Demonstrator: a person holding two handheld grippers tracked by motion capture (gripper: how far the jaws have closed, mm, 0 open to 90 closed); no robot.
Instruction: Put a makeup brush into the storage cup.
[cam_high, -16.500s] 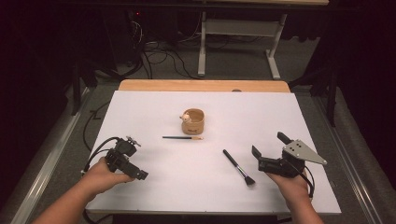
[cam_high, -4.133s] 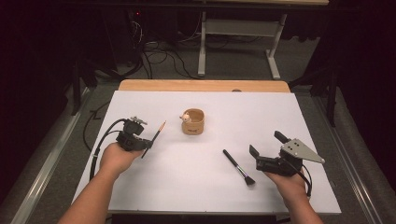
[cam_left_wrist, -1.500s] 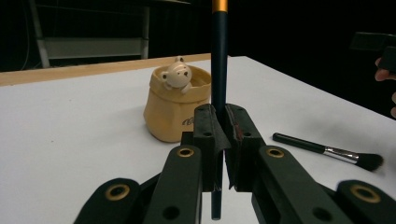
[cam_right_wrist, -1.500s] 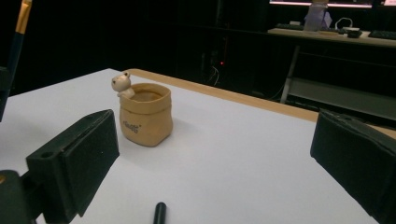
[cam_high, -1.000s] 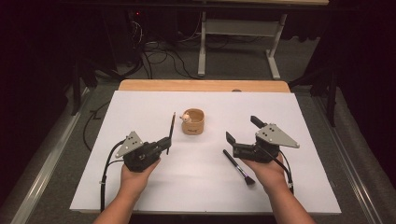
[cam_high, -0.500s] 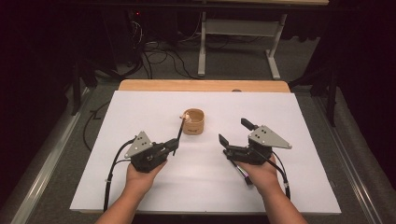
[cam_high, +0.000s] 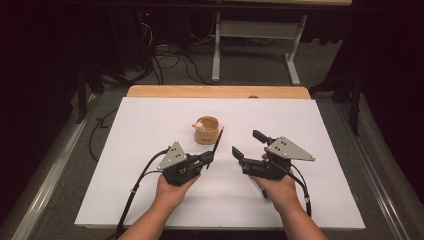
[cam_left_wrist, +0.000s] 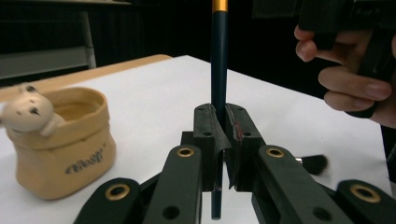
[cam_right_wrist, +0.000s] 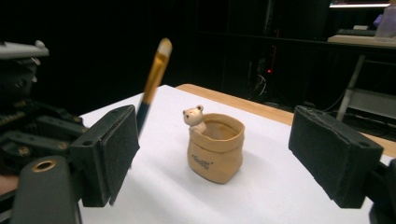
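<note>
Alignment of the slim dark-handled paintbrush with gold ferrule (cam_left_wrist: 218, 70) over the tan sack-shaped ceramic pot with a small bear figure (cam_high: 206, 130) is the step in hand, as judged. The left gripper (cam_high: 207, 159) is clamped tight on the brush handle, which stands up from its jaws toward the pot just ahead of them. The right gripper (cam_high: 246, 145) holds nothing; its jaws stand wide, have just been closing a little, and frame the pot ahead. A second black-bristled brush (cam_left_wrist: 314, 163) lies on the white table sheet (cam_high: 150, 120) under the right hand (cam_high: 280, 187). Keep the brush tip above the pot rim before lowering. Open sheet lies beyond and to both outer sides of the grippers; the sheet edges are well apart from them.
</note>
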